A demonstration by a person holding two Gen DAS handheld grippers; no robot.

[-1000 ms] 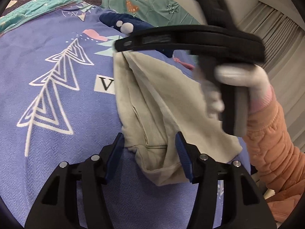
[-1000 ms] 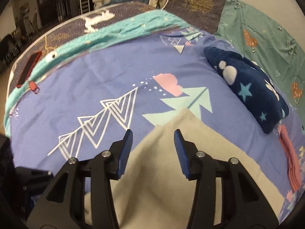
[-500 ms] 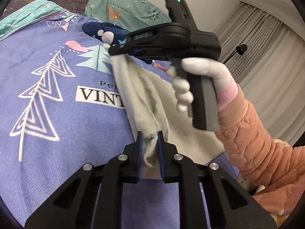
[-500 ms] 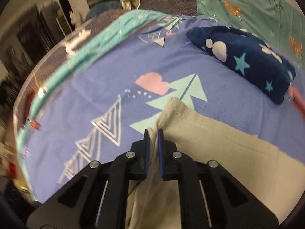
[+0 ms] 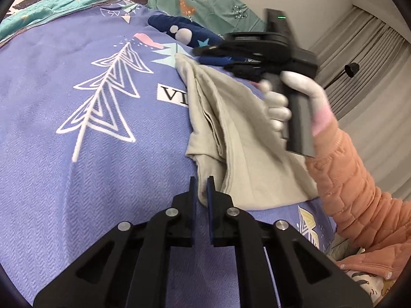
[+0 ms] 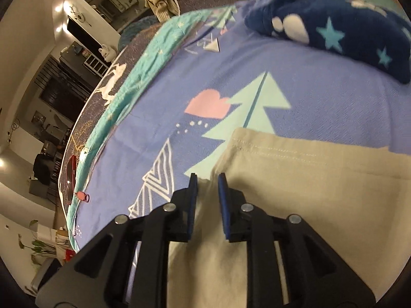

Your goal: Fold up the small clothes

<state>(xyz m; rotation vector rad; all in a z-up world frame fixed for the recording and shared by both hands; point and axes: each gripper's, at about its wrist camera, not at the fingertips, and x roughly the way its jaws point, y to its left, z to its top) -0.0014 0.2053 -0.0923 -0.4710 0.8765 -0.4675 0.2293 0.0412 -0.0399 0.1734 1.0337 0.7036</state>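
Beige garment [image 5: 231,133] lies part-folded on the purple printed bedspread [image 5: 77,166], bunched in loose ridges. In the left wrist view its long axis runs from about 6 o'clock, at the near corner, up to about 12 o'clock, at the far corner by the mint tree print.

Left gripper [image 5: 202,192]: jaws nearly together, pinching the near corner of the cloth; a sliver of fabric shows between the pads. Judged a firm hold.

Right gripper [image 6: 207,192]: jaws have just been opening and stand a modest gap apart. Beige cloth sits in the gap, the hemmed edge running off toward 3 o'clock; pads do not appear to press it. Judged released. In the left view this gripper [image 5: 205,51] hovers over the far corner, held by a white-gloved hand [image 5: 282,102] with an orange sleeve [image 5: 359,192].

Dark blue star-print item [image 6: 334,33] rests beyond at 1 o'clock, apart from the garment.

Next fold likely turns on that axis: each hand is nearest its own end.
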